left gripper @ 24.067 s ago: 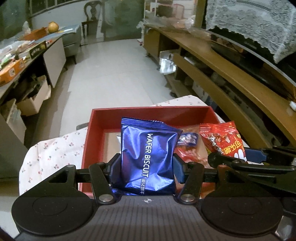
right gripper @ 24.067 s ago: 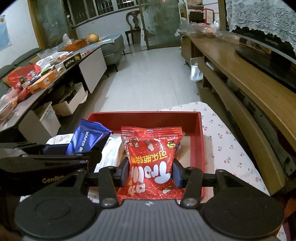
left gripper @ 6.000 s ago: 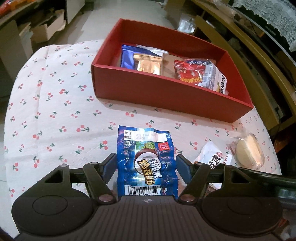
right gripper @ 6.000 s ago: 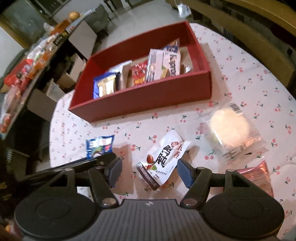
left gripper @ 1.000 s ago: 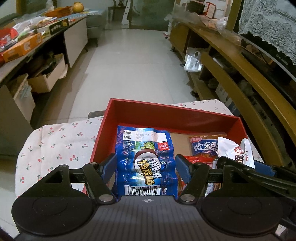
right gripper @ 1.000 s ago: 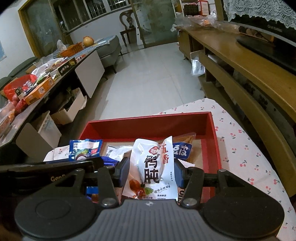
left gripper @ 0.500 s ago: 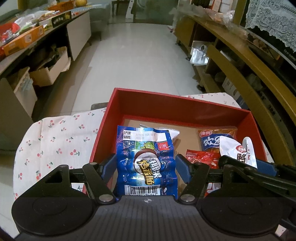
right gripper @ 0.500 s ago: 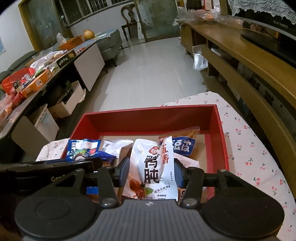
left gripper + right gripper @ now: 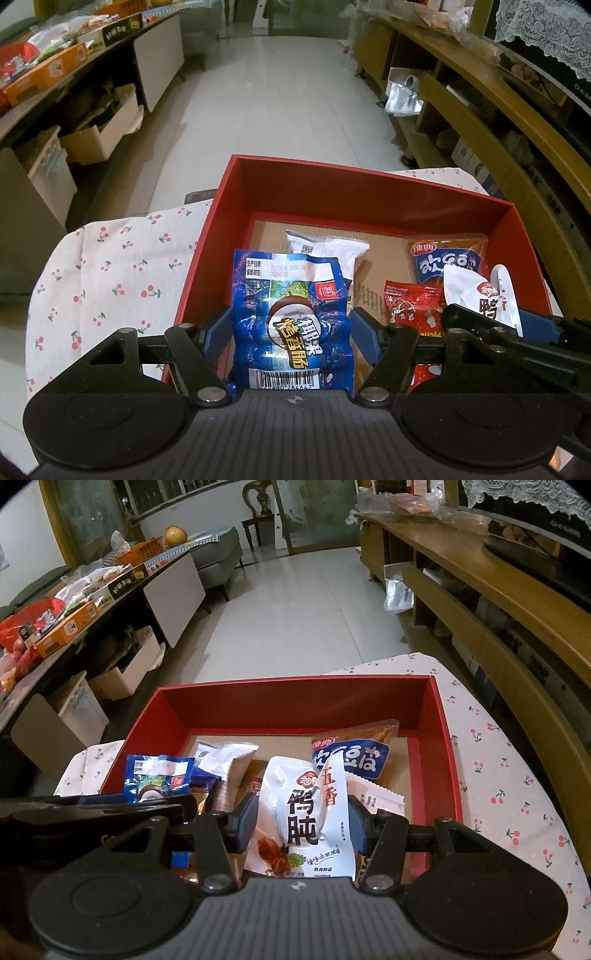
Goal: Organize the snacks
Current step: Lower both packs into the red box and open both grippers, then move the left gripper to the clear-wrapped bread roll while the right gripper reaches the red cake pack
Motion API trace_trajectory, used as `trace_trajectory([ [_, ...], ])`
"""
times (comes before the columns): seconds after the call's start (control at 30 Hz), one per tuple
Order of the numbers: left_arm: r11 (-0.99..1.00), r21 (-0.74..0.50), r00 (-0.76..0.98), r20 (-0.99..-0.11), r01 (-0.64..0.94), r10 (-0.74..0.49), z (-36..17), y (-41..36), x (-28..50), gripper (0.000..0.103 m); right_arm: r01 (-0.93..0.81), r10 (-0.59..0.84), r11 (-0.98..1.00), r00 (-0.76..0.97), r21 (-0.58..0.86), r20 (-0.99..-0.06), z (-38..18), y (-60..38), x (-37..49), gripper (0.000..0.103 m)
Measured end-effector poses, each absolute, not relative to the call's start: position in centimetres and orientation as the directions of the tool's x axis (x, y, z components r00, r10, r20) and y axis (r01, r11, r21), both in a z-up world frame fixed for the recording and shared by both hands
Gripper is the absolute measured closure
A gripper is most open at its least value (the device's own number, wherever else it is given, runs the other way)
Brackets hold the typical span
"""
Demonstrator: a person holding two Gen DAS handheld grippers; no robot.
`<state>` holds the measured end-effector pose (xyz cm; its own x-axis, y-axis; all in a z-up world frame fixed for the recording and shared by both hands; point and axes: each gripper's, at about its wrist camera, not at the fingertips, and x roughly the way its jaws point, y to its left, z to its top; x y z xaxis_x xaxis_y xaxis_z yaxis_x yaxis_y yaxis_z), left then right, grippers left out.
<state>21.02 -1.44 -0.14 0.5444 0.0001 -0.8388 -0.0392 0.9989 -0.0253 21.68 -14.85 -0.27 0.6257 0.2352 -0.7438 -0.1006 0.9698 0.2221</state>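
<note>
My left gripper [image 9: 291, 325] is shut on a blue sausage packet [image 9: 291, 317] and holds it over the near left part of the red box [image 9: 332, 184]. My right gripper [image 9: 301, 823] is shut on a white snack packet [image 9: 306, 812] with black characters, over the near middle of the red box [image 9: 295, 698]. Inside the box lie a silver packet [image 9: 325, 245], an orange-and-blue packet [image 9: 351, 757] and a red packet [image 9: 410, 306]. The white packet [image 9: 476, 295] also shows in the left wrist view, and the blue packet [image 9: 157, 775] in the right wrist view.
The box sits on a cherry-print tablecloth [image 9: 110, 258]. A long wooden shelf unit [image 9: 498, 602] runs along the right. A cluttered low cabinet [image 9: 74, 602] with boxes stands at the left. White tiled floor [image 9: 277, 92] lies beyond the table.
Both grippers have tilted and moved down toward the box with their packets still held. The box interior looms larger and more of its contents show.
</note>
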Motion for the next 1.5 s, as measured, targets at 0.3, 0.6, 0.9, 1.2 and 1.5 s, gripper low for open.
trace_trajectory([
  [0.3, 0.999, -0.026, 0.537, -0.843, -0.043, 0.001, -0.4, -1.3, 21.0, 0.028, -0.104, 0.220, 0.974, 0.628, 0.199, -0.746, -0.5, -14.7, 21.8, 0.042],
  [0.6, 0.999, -0.021, 0.555, -0.832, -0.047, 0.009, 0.2, -1.1, 20.8, 0.024, -0.111, 0.213, 0.976, 0.646, 0.186, -0.733, 0.0, -14.6, 21.6, 0.038],
  [0.9, 0.999, -0.036, 0.574, -0.819, -0.031, -0.012, 1.2, -1.5, 20.0, 0.024, -0.109, 0.210, 0.977, 0.668, 0.186, -0.714, 1.0, -15.4, 20.7, 0.038],
  [1.2, 0.998, -0.060, 0.595, -0.802, 0.014, -0.057, 2.5, -2.9, 17.6, 0.023, -0.093, 0.195, 0.979, 0.677, 0.180, -0.709, 2.2, -17.0, 17.9, 0.038],
  [1.5, 0.987, -0.084, 0.578, -0.803, 0.136, -0.148, 2.4, -7.0, 13.9, 0.023, -0.034, 0.148, 0.985, 0.658, 0.167, -0.738, 2.4, -20.6, 11.9, 0.038],
])
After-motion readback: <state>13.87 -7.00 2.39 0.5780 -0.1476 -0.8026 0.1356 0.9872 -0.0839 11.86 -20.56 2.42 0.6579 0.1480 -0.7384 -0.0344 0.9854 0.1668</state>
